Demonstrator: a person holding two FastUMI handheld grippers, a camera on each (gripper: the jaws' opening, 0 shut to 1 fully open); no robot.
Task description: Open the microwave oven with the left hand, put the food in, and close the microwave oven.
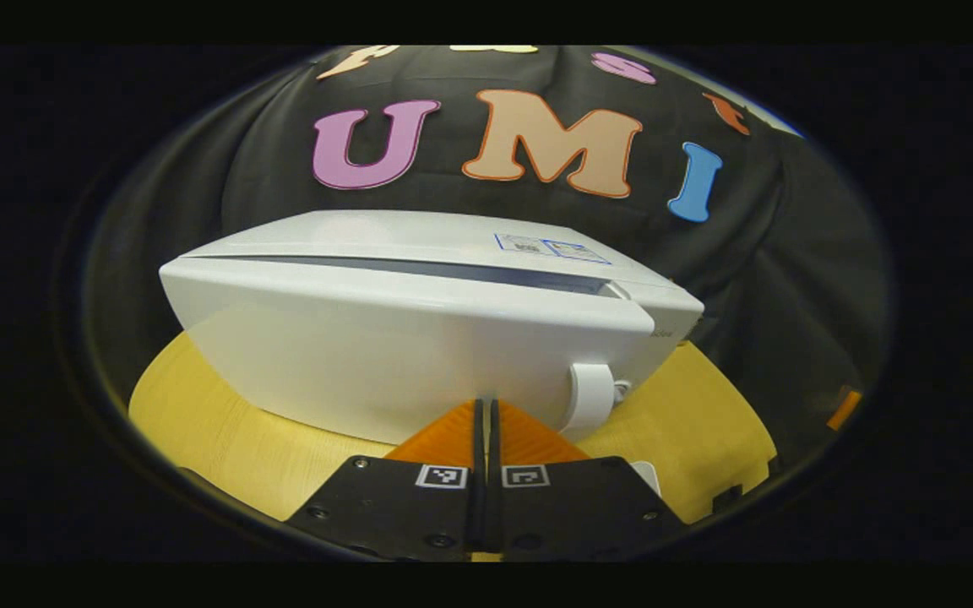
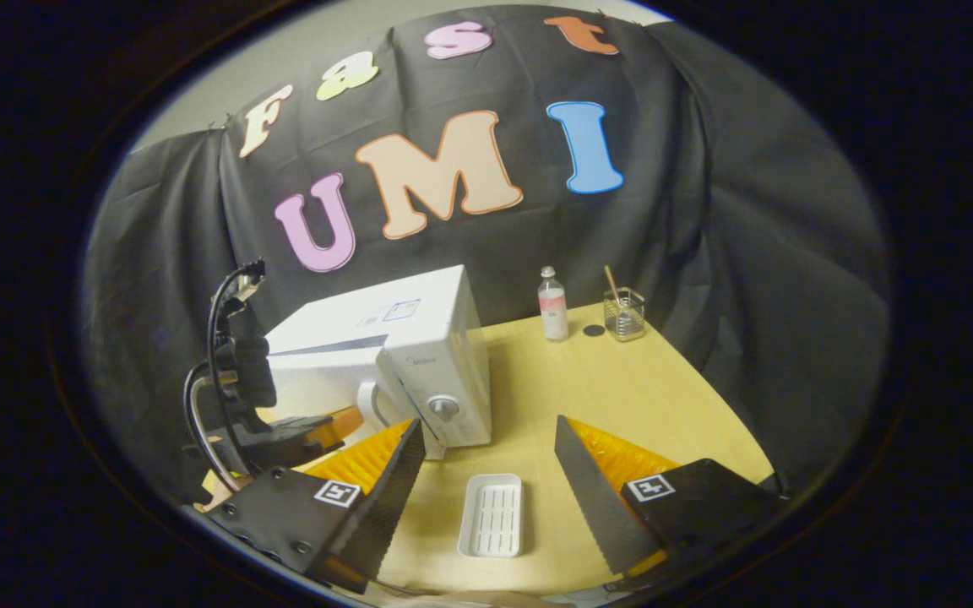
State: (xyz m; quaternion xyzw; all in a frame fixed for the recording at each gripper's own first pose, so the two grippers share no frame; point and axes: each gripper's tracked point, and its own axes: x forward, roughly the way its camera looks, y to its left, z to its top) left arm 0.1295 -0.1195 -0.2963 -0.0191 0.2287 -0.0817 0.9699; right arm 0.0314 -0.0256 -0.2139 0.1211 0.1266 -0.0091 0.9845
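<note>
We see a black cloth wall (image 2: pixel 706 211) hanging in soft folds behind and to the side of the booth; above its top edge, in the right gripper view, a strip of pale wall (image 2: pixel 351 21) shows; below it stands a yellow wood-grain counter (image 2: pixel 622 380), its far corner close against the cloth; the light is even and dim, leaving the cloth dark and the counter (image 1: pixel 706 414) bright in the left gripper view.
</note>
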